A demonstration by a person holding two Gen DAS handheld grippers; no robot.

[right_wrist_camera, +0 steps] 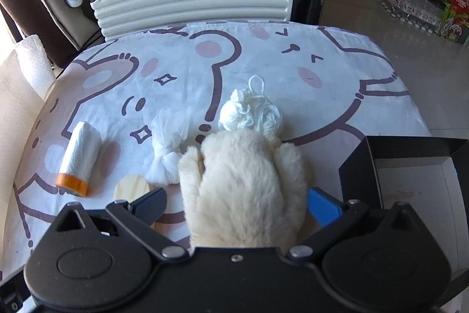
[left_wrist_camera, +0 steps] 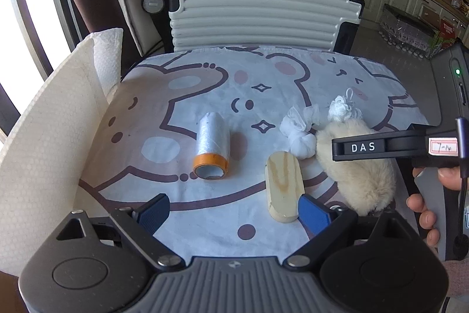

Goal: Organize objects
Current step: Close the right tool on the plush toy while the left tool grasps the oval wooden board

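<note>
On the bear-print cloth (left_wrist_camera: pixel 205 96) lie a roll of clear film with an orange end (left_wrist_camera: pixel 211 145), a wooden oval block (left_wrist_camera: pixel 283 186), a knotted white gauze bundle (left_wrist_camera: pixel 299 134), a ball of white yarn (left_wrist_camera: pixel 344 107) and a cream fluffy mitt (left_wrist_camera: pixel 357 166). My left gripper (left_wrist_camera: pixel 234 214) is open, its right finger beside the block's near end. My right gripper (right_wrist_camera: pixel 237 206) is open with its fingers either side of the mitt (right_wrist_camera: pixel 243 181). The right wrist view also shows the roll (right_wrist_camera: pixel 77 159), block (right_wrist_camera: pixel 132 185), gauze (right_wrist_camera: pixel 168 148) and yarn (right_wrist_camera: pixel 249 112).
A black open box (right_wrist_camera: pixel 410 166) sits at the right edge of the cloth. A white ribbed suitcase (left_wrist_camera: pixel 258 13) stands behind the table. A paper towel roll (left_wrist_camera: pixel 49 137) stands at the left. Kitchen cabinets and floor lie to the right.
</note>
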